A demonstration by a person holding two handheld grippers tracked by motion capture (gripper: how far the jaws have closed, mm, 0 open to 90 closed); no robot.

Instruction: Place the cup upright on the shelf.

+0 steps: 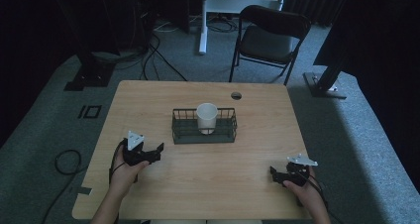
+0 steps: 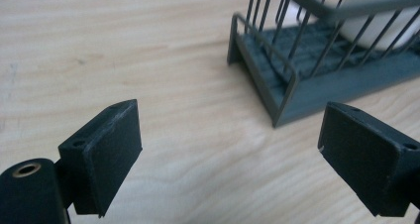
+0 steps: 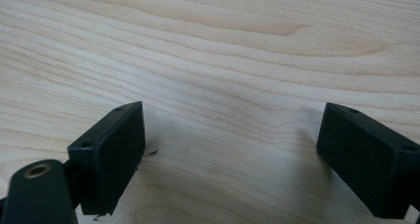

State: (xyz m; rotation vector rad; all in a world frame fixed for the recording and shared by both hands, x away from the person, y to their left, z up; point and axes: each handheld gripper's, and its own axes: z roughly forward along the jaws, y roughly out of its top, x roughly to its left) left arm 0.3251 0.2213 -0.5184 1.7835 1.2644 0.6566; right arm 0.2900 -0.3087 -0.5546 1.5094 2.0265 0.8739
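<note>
Resting low over the near left part of the wooden table [image 1: 148, 92], the left gripper [image 1: 157, 148] points toward a dark wire basket [image 1: 204, 135] that sits near the middle of the tabletop. Its jaws stand spread with nothing between them, and in the left gripper view the basket's near corner [image 2: 277, 92] lies just ahead of them and off to the right, apart from both pads. A white paper cup [image 1: 206, 118] stands upright inside the basket, against its middle; the left gripper view catches its pale wall [image 2: 381, 23] behind the wire bars. The right gripper [image 1: 274, 173] is held near the table's front right edge, well apart from the basket and the cup. Its jaws are likewise spread and empty, and the right gripper view looks down along them onto bare wood grain [image 3: 223, 60]. Both of the person's forearms come in from the bottom of the high view, one hand on each tool.

The tabletop is light wood with rounded corners and a small round cable hole [image 1: 236, 95] near its far edge. Around it lies grey carpet. A black folding chair [image 1: 267, 38] stands beyond the far side of the table, cables [image 1: 158, 50] trail across the floor at the left, and the room behind is dark.
</note>
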